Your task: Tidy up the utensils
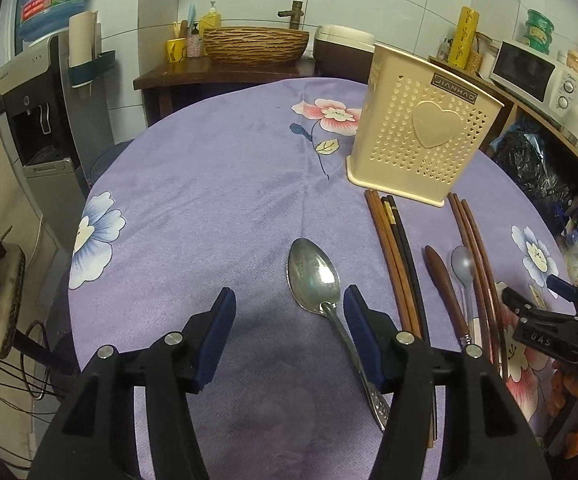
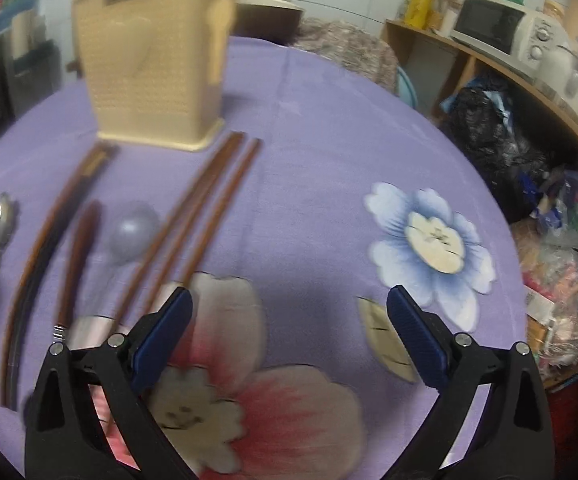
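A cream perforated utensil holder (image 1: 423, 136) stands on the purple flowered tablecloth (image 1: 209, 184); it also shows in the right wrist view (image 2: 157, 56). A metal spoon (image 1: 315, 276) lies just inside the right finger of my open left gripper (image 1: 289, 300). Right of it lie dark and brown chopsticks (image 1: 397, 256), a brown-handled utensil (image 1: 443, 280), a grey plastic spoon (image 1: 463, 266) and more brown chopsticks (image 1: 477, 248). My right gripper (image 2: 289, 300) is open and empty above the cloth, right of the brown chopsticks (image 2: 209, 200) and the grey spoon (image 2: 133, 232).
A water dispenser (image 1: 41, 112) stands left of the table. A wooden counter with a basin (image 1: 255, 44) is behind it. A shelf with a microwave (image 1: 537, 72) and bags (image 2: 489, 132) runs along the right. The right gripper's body (image 1: 549, 328) shows at the left wrist view's right edge.
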Tool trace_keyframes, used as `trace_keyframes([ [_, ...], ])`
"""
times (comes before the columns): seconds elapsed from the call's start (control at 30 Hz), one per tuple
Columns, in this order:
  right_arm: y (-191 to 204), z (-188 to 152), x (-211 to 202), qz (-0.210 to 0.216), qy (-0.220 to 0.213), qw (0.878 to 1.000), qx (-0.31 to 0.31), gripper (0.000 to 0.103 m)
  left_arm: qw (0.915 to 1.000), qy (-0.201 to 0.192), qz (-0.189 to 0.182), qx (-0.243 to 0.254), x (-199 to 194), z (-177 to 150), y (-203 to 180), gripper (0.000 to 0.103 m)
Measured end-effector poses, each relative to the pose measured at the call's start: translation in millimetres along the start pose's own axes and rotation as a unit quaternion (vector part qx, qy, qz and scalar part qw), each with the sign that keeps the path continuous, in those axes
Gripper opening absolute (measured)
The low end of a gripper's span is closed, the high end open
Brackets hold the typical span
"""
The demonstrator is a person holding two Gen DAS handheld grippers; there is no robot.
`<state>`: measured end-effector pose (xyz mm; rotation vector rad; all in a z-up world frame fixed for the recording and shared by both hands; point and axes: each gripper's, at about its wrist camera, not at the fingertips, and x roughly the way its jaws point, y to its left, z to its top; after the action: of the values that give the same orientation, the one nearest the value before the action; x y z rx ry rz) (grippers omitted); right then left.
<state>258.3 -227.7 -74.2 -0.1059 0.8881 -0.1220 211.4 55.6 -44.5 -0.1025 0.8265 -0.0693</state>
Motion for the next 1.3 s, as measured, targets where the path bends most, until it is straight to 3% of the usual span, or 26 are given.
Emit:
trace_keyframes([
  [0.23, -14, 14, -5, 0.081, -0.011, 0.996, 0.045, 0.091, 0.9999, 0.002, 0.011, 0.001, 4, 2, -4, 0.058],
  [0.33, -3, 27, 1, 0.089, -0.012, 0.995, 0.045, 0.081, 0.9999, -0.002, 0.015, 0.005, 4, 2, -7, 0.058],
  [0.4, 0, 35, 8, 0.098, -0.005, 0.994, 0.052, 0.067, 0.9998, -0.002, 0.019, 0.005, 3, 0, -7, 0.058],
  [0.47, -1, 46, 17, 0.104, 0.003, 0.992, 0.071, 0.059, 0.9998, -0.003, 0.021, 0.001, 4, -1, -6, 0.058],
  [0.8, 14, 90, 64, 0.093, 0.048, 0.989, 0.100, 0.037, 0.9998, 0.003, 0.021, -0.003, 5, -5, -6, 0.058],
  [1.07, 23, 107, 76, 0.055, 0.042, 0.995, 0.077, 0.026, 0.9997, 0.009, 0.021, -0.006, 9, -7, -3, 0.058],
  [1.13, 23, 108, 76, 0.061, 0.044, 0.994, 0.073, 0.021, 0.9997, 0.010, 0.021, -0.005, 9, -6, -4, 0.058],
  [1.2, 23, 104, 72, 0.076, 0.048, 0.994, 0.060, 0.010, 0.9997, 0.009, 0.021, -0.003, 9, -6, -4, 0.058],
  [1.3, 15, 91, 63, 0.095, 0.047, 0.993, 0.049, 0.010, 0.9996, 0.013, 0.022, -0.008, 10, -4, -2, 0.058],
])
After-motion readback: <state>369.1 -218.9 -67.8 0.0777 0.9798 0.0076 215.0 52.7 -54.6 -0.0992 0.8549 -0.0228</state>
